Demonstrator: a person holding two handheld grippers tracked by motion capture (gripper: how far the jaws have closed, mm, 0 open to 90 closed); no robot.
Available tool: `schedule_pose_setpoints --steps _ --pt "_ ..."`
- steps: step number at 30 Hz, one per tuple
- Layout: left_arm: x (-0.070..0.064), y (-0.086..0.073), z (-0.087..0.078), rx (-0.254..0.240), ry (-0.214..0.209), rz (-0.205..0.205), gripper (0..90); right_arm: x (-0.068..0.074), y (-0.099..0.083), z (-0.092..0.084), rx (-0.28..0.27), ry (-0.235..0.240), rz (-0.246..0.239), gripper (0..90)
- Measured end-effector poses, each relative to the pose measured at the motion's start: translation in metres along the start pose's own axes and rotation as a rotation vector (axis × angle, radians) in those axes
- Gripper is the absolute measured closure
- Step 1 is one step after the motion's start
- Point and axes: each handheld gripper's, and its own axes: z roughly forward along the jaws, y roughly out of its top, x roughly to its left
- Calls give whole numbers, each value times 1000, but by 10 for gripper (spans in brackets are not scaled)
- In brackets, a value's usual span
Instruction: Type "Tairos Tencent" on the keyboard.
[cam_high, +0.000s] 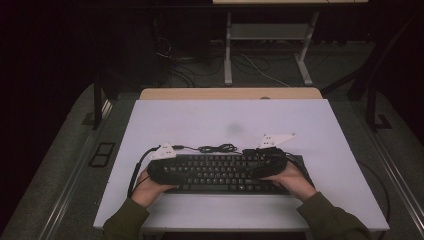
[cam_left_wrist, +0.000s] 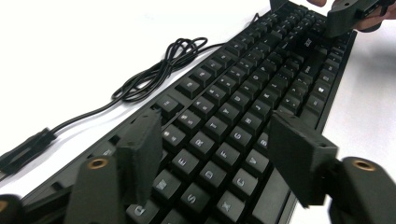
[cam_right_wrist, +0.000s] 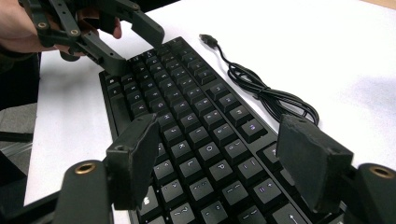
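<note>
High view shows the white counter (cam_high: 230, 120) taking up the middle of the frame, with the black keyboard (cam_high: 220, 172) lying across its lower centre, long side running left to right, close to the person's edge. That placement seems to suit the work in hand: a hand sits at each short end, so both claws can straddle the board from its two sides. The left claw (cam_high: 156, 167) is at the keyboard's left end and the right claw (cam_high: 270, 162) over its right part, each with a grey three-cornered plate on top.

Left gripper view looks along the key rows, and the left claw (cam_left_wrist: 215, 154) has its two pads spread over the letter keys; the jaws stand apart and I see neither pad pressing on anything, so it grips nothing. Right gripper view shows the right claw (cam_right_wrist: 229, 158) likewise spread wide above the keys at the other end, pads clear of the board, holding nothing.

The keyboard is a full-sized black one with matt raised keycaps and faint pale legends. Its thin black cable (cam_high: 217, 148) lies loosely coiled on the counter just behind the top edge, the plug (cam_right_wrist: 208, 39) unattached, likely left slack so it cannot tug
</note>
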Motion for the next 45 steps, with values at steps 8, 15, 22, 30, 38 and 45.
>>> schedule_pose_setpoints --steps 8,15,22,30,38,45 --pt "5 -5 -9 18 29 -5 551 0 0 2 6 3 -1 292" --pt "11 -10 -11 56 32 -13 751 0 0 2 7 1 -2 290" --pt "13 -12 -12 87 31 -18 882 0 0 1 7 0 -3 290" --pt "15 -13 -10 125 28 -17 890 1 0 2 10 -2 -4 288" --pt "15 -15 -8 149 30 -25 890 1 0 2 10 -2 -3 287" --pt "16 -16 -7 155 22 -20 890 1 0 2 10 -4 -2 287"
